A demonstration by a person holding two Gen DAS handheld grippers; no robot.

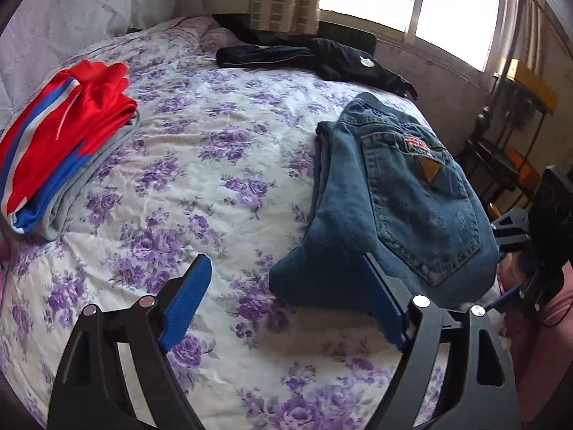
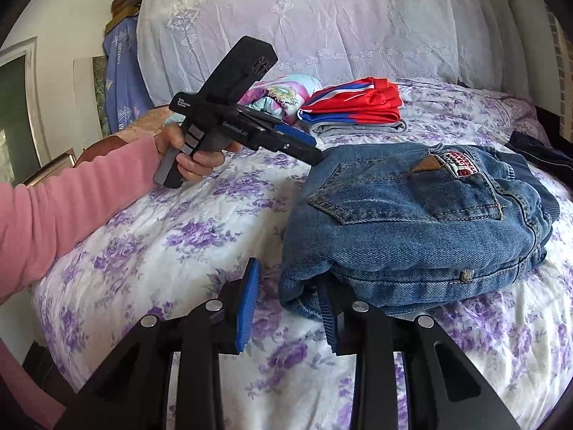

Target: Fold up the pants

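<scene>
Left wrist: my left gripper [image 1: 283,272] gapes wide, right finger tucked under folded jeans [image 1: 401,193] on floral bedspread [image 1: 200,165] (nothing pinched). Right wrist: right gripper [image 2: 286,283] spread too, finger under jeans' hem.

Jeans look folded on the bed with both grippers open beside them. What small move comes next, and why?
Probably close the right gripper on the near edge of the folded jeans, since one open finger already sits under that edge. The left gripper is open too, and a folded stack lies further back on the bedspread.
</scene>
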